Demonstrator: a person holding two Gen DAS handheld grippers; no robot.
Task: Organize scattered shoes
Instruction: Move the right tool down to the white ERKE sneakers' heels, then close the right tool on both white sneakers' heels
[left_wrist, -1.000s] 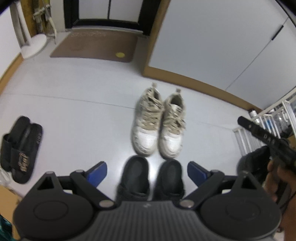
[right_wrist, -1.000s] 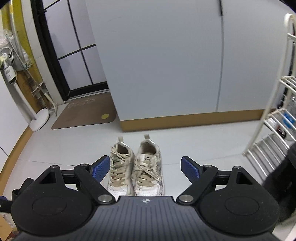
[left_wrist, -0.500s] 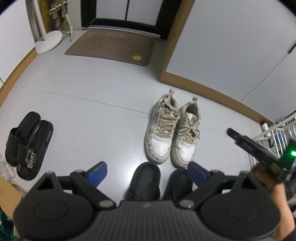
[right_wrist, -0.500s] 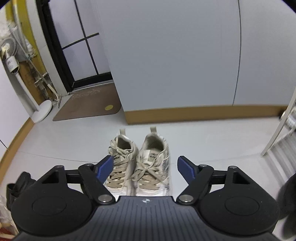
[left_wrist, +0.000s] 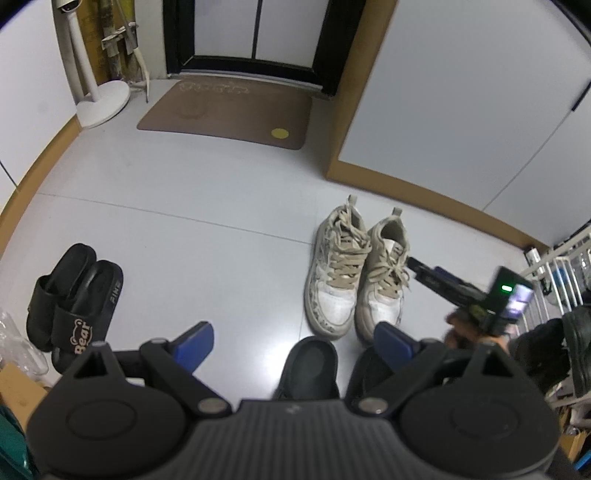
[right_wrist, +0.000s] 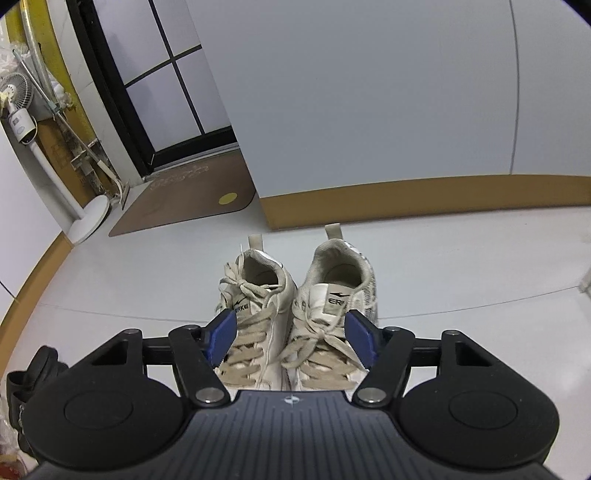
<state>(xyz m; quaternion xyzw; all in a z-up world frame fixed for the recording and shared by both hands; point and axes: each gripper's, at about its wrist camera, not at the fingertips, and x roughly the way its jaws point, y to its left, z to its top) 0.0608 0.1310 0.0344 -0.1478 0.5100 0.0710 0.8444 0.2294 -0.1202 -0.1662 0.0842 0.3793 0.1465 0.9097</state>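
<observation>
On the floor (left_wrist: 192, 192) at the far left of the left wrist view lies a pair of black slippers (left_wrist: 72, 295), side by side and touching. One has the word "Bear" on its strap. Farther back stands a white fan base (left_wrist: 103, 103), and beside it a brown door mat (left_wrist: 225, 110) lies in front of a dark door.

Low in the middle, the left claw (left_wrist: 293, 341) hangs over the floor with its blue pads wide apart and nothing held. Under it sit two black shoes (left_wrist: 310, 365), partly hidden by the claw.

Just past them stands the pair of white sneakers (left_wrist: 356, 275) with tan laces, side by side and touching, toes toward the camera. They are near a wall with a brown strip at the bottom.

To the right, a hand (left_wrist: 463, 328) holds the right claw (right_wrist: 293, 334) close to the sneakers. From its own camera, the blue pads sit on either side of the laced tops of the two sneakers (right_wrist: 295, 317). Its jaws are closing, with both sneakers between them, but I cannot tell if the pads press on the sneakers yet.

At the far right stands a white rack (left_wrist: 565, 273).
</observation>
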